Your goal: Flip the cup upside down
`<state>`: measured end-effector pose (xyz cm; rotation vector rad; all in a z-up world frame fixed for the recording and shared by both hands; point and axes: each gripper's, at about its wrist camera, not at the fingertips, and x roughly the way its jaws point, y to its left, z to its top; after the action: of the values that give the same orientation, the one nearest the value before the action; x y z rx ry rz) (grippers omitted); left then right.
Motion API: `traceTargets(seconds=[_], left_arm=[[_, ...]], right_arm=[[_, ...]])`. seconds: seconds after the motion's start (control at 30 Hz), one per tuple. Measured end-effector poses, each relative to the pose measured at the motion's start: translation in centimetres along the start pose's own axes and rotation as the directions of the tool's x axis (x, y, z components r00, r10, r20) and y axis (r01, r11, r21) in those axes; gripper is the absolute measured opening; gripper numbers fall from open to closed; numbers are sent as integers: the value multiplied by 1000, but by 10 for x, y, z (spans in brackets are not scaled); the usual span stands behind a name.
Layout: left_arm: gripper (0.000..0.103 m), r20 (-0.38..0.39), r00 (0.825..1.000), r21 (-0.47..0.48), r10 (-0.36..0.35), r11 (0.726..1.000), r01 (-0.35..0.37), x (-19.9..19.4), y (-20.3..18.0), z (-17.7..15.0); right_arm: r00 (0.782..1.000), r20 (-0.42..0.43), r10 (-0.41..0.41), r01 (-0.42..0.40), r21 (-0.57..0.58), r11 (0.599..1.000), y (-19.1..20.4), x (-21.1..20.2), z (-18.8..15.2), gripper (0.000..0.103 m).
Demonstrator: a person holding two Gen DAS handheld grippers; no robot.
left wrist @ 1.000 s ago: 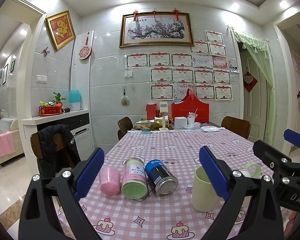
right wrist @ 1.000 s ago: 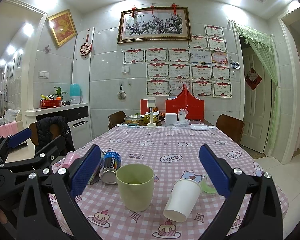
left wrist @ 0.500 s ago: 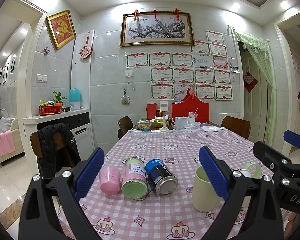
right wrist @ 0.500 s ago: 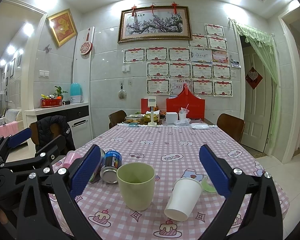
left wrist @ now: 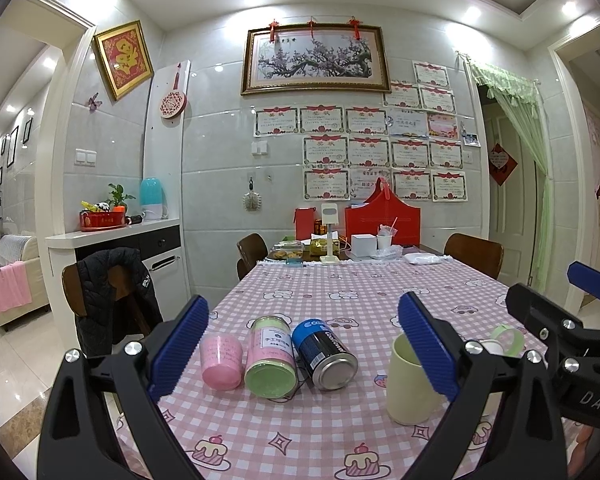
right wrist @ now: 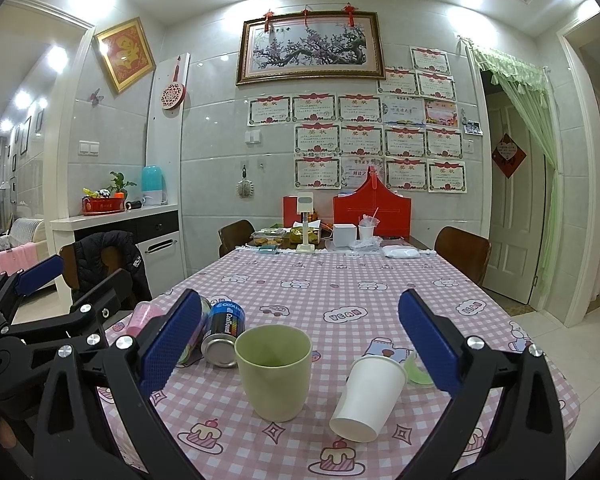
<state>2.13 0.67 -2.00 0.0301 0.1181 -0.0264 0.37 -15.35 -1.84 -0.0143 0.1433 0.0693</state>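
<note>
A pale green cup [right wrist: 274,372] stands upright, mouth up, on the pink checked tablecloth [right wrist: 340,304]. It also shows in the left wrist view [left wrist: 410,384], partly behind the right finger. A white paper cup [right wrist: 370,396] lies tilted to its right. My right gripper [right wrist: 300,356] is open and empty, held just in front of the green cup. My left gripper [left wrist: 304,356] is open and empty, facing the cans.
A pink cup [left wrist: 220,364], a green-lidded jar [left wrist: 270,356] and a blue can [left wrist: 324,354] lie on their sides at the left. A green tape roll [left wrist: 508,338] lies at the right. Boxes and food crowd the far end [right wrist: 340,232]. Chairs stand around the table.
Almost nothing has changed. Both grippers have stayed open, and the right wrist view has crept slightly toward the green cup.
</note>
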Motion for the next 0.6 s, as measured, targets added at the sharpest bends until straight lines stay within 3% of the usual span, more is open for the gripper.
traceTargets(seconds=[0.6], left_arm=[[94,-4,1000,-1,4,1000,-4,1,2,-2]], right_arm=[[1000,-12,3,-3,-3,1000,6,2,-2,95]])
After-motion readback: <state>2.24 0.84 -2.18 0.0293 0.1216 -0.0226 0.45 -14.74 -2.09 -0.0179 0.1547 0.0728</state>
